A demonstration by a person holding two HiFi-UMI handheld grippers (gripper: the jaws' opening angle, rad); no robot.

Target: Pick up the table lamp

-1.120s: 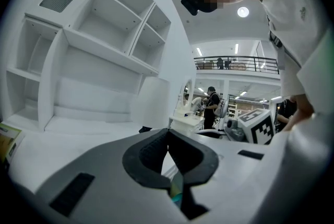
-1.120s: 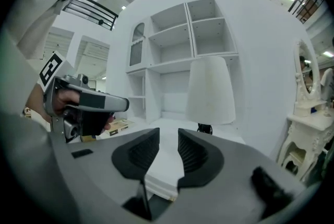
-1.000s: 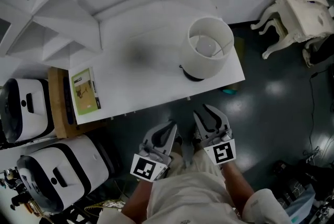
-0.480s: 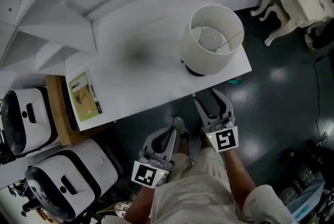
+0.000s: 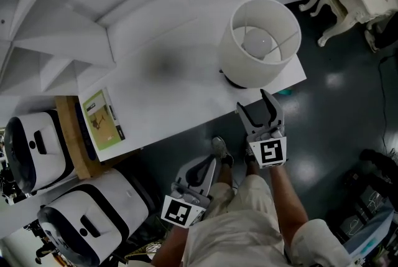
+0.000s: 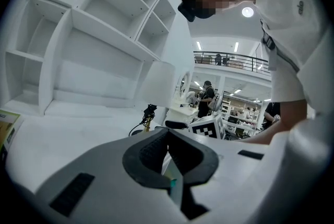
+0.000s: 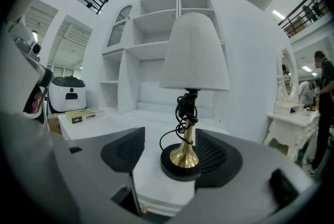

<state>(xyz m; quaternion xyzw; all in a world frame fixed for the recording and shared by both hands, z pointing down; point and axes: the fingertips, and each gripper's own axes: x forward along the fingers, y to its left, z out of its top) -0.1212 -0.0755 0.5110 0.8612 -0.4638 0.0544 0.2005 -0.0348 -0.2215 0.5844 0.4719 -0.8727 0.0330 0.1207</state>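
Both sets of jaws are empty: the left gripper (image 5: 208,167) hangs low, jaws closed together, while the right gripper (image 5: 259,104), jaws just opening wide, faces the lamp (image 5: 237,65) on the desk's (image 5: 168,104) right corner, its base framed between them, untouched.
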